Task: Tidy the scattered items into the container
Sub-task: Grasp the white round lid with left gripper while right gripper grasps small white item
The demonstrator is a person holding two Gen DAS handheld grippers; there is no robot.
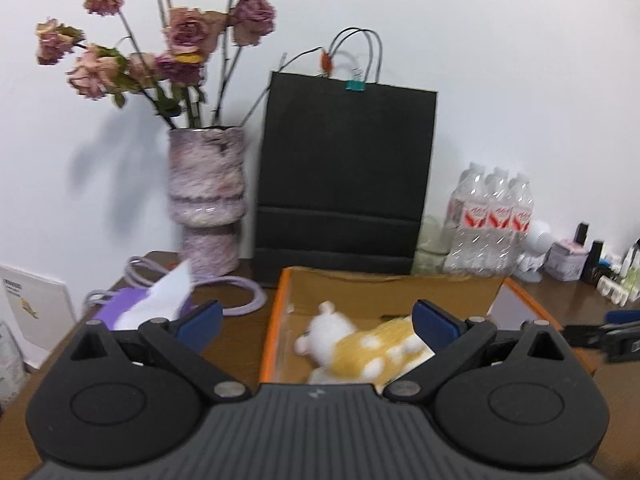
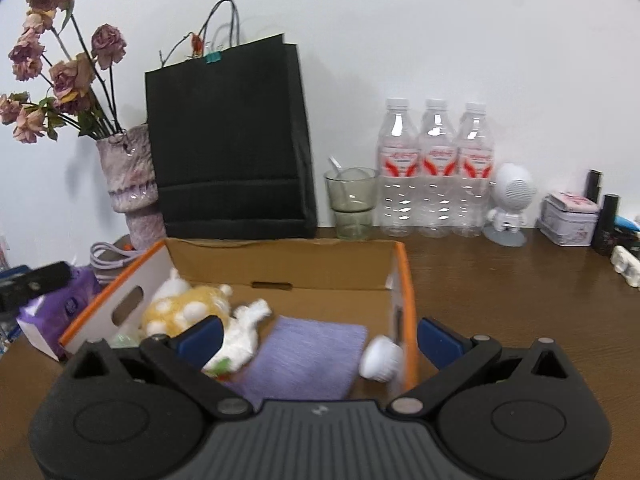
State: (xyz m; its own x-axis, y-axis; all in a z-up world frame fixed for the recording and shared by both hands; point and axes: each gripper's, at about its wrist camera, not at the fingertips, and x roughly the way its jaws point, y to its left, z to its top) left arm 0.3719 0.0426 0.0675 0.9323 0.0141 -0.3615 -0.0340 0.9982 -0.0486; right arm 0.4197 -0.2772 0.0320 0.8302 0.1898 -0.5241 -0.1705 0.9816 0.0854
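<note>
Lying between spread left fingers (image 1: 200, 320), plush toy (image 1: 352, 344) in box (image 1: 272, 328).

Box (image 2: 280, 268): brown corrugated card inside, matt; outer faces white with orange edges, smooth.
Plush toy (image 2: 188, 308): fuzzy pile, yellow and white.
Cloth (image 2: 304, 356): lilac, fine ribbed weave, matt.
Cap (image 2: 380, 358): white plastic, ridged.
Table (image 2: 520, 300): dark brown wood, low sheen.
Bag (image 2: 228, 136): black paper, matt, creased near base.
Vase (image 1: 208, 200): mottled pink-grey glaze, glossy highlights.
Roses (image 1: 176, 44): dried, papery.
3 bottles (image 2: 436, 168): clear plastic, glossy, faceted lower halves.
Glass (image 2: 352, 200): greenish, clear, smooth.
Tin (image 2: 568, 220): metal look, soft shine.
Left gripper (image 1: 316, 322), right gripper (image 2: 320, 338): black matt plastic, ribbed grey housing, blue pads (image 2: 200, 336), metal pivot pins.
</note>
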